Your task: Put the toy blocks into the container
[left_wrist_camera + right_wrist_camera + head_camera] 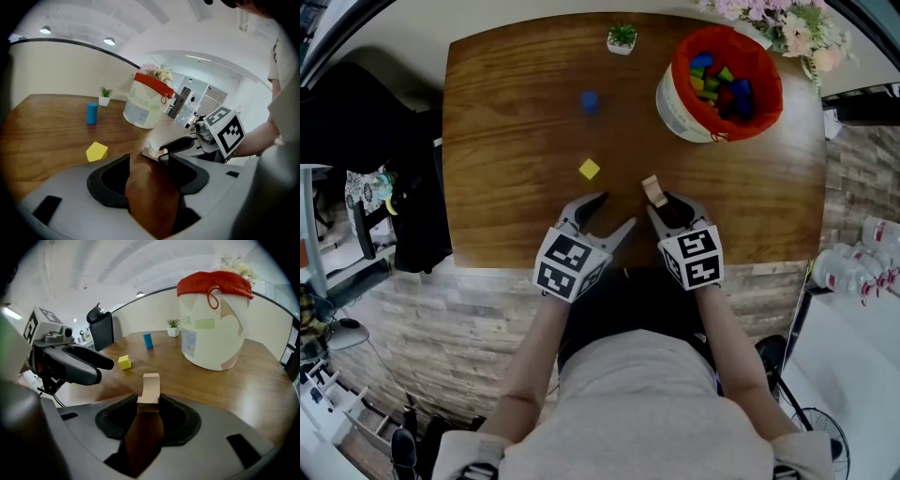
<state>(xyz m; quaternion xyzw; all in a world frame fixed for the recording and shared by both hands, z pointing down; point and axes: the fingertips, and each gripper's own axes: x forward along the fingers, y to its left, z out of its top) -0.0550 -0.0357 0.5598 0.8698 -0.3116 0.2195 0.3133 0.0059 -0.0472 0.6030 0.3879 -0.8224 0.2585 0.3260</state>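
1. The step in hand looks like the pick-up of one more toy block. The right gripper [149, 401] is at the near side of the worktop [516, 112], with a tan block [151, 385] standing upright between its fingers.

2. Right fingers: drawn in about halfway, with a pad against each side of the tan block, so I take it as gripped. I cannot tell whether it has left the wood yet.

3. Left gripper [149, 171]: its fingers stand wide apart with only bare worktop between them. It holds nothing and hangs just beside the right gripper.

4. The container [680, 89], a white tub with a red liner, sits at the far right of the worktop, well apart from the tan block. Several coloured blocks already lie inside it.

5. Next, I would judge, the right hand must lift the tan block clear, carry it over the red rim and let go only once it is above the opening.

6. Left to fetch are a yellow block [590, 169] near the grippers and a blue cylinder [590, 101] farther back. The idle left gripper is the nearer one to the yellow block.
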